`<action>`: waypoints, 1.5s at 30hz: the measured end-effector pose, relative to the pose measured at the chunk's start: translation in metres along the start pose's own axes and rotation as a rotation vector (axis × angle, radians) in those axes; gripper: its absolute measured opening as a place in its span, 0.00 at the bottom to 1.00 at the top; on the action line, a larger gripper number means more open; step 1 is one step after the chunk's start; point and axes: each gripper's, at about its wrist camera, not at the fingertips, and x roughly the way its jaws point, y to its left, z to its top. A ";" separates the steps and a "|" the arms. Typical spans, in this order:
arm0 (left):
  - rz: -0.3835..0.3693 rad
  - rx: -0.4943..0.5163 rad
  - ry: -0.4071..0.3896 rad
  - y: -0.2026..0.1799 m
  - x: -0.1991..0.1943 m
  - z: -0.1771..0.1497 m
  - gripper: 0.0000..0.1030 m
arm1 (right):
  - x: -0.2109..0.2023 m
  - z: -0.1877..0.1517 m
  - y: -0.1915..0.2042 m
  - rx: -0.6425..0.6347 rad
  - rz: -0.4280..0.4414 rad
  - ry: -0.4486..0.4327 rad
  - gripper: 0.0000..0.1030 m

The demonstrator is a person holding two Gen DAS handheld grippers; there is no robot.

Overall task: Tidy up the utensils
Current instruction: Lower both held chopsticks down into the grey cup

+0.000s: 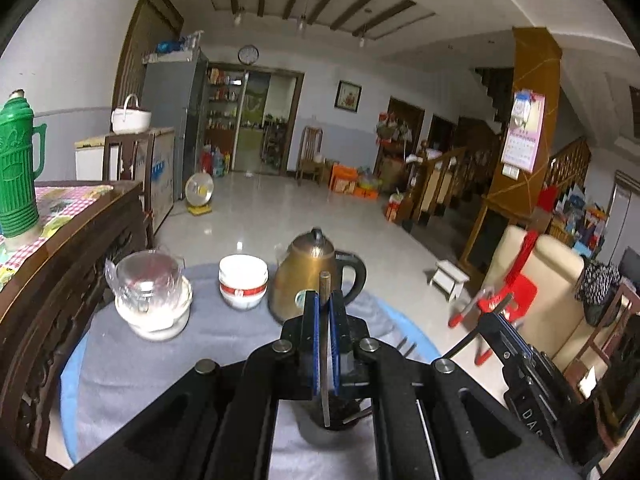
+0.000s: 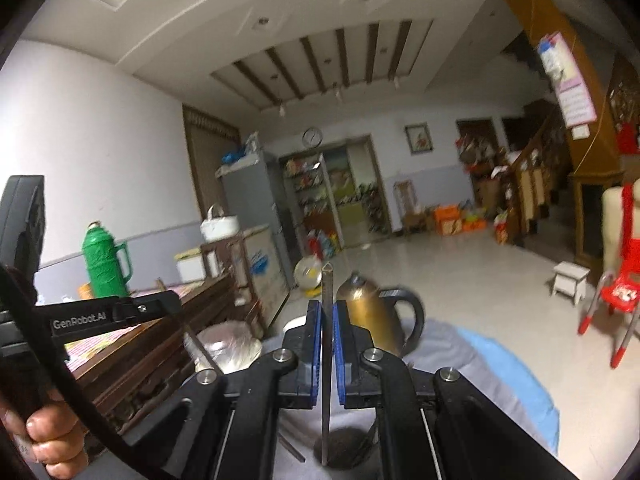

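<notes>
My left gripper (image 1: 325,300) is shut on a thin chopstick (image 1: 325,282) that stands upright between the blue pads, brown at the top and silvery below. Its lower end hangs over a dark utensil holder (image 1: 340,414) on the grey cloth. My right gripper (image 2: 329,308) is likewise shut on an upright chopstick (image 2: 327,280), whose lower end sits above the same dark holder (image 2: 344,444). The left wrist view shows the right gripper (image 1: 496,318) at the right edge. In the right wrist view the left gripper (image 2: 172,302) appears at the left, with a hand (image 2: 48,436) below it.
A gold kettle (image 1: 308,276), stacked white bowls (image 1: 243,284) and a plastic-wrapped glass bowl (image 1: 150,296) stand at the far side of the grey-clothed round table (image 1: 128,380). A carved wooden table (image 1: 68,264) with a green thermos (image 1: 18,168) is left; a red chair (image 1: 508,292) is right.
</notes>
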 end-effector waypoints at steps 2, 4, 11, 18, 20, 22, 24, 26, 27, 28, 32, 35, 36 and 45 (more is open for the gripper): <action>-0.003 -0.006 -0.013 -0.002 0.005 -0.004 0.05 | 0.003 0.000 0.000 -0.019 -0.030 -0.034 0.06; -0.002 -0.009 -0.020 -0.003 0.009 -0.008 0.05 | 0.009 -0.003 0.000 -0.021 -0.042 -0.030 0.06; 0.009 -0.023 -0.008 -0.003 0.021 -0.021 0.05 | 0.022 -0.017 -0.006 0.000 -0.068 0.011 0.06; 0.038 -0.013 -0.005 -0.005 0.029 -0.027 0.05 | 0.024 -0.019 -0.008 0.005 -0.069 0.012 0.06; 0.048 -0.006 -0.008 -0.007 0.030 -0.028 0.05 | 0.025 -0.019 -0.008 0.006 -0.068 0.015 0.06; 0.056 -0.001 -0.010 -0.008 0.031 -0.029 0.05 | 0.024 -0.019 -0.008 0.008 -0.068 0.011 0.06; 0.068 0.007 -0.014 -0.011 0.032 -0.030 0.05 | 0.026 -0.018 -0.007 0.008 -0.069 0.013 0.06; 0.075 0.011 -0.014 -0.011 0.033 -0.030 0.05 | 0.026 -0.018 -0.008 0.010 -0.068 0.011 0.06; 0.077 0.012 -0.014 -0.012 0.034 -0.030 0.05 | 0.026 -0.018 -0.008 0.009 -0.067 0.013 0.06; 0.085 0.015 -0.016 -0.012 0.035 -0.031 0.05 | 0.026 -0.018 -0.008 0.008 -0.066 0.014 0.06; 0.097 0.020 -0.017 -0.013 0.038 -0.033 0.05 | 0.026 -0.018 -0.008 0.008 -0.067 0.014 0.06; 0.103 0.027 -0.014 -0.016 0.041 -0.035 0.05 | 0.028 -0.019 -0.008 0.017 -0.072 0.017 0.06; 0.103 0.028 -0.014 -0.017 0.043 -0.035 0.05 | 0.029 -0.018 -0.008 0.022 -0.073 0.018 0.06; 0.117 0.044 -0.002 -0.026 0.054 -0.038 0.05 | 0.034 -0.025 -0.010 0.045 -0.084 0.041 0.06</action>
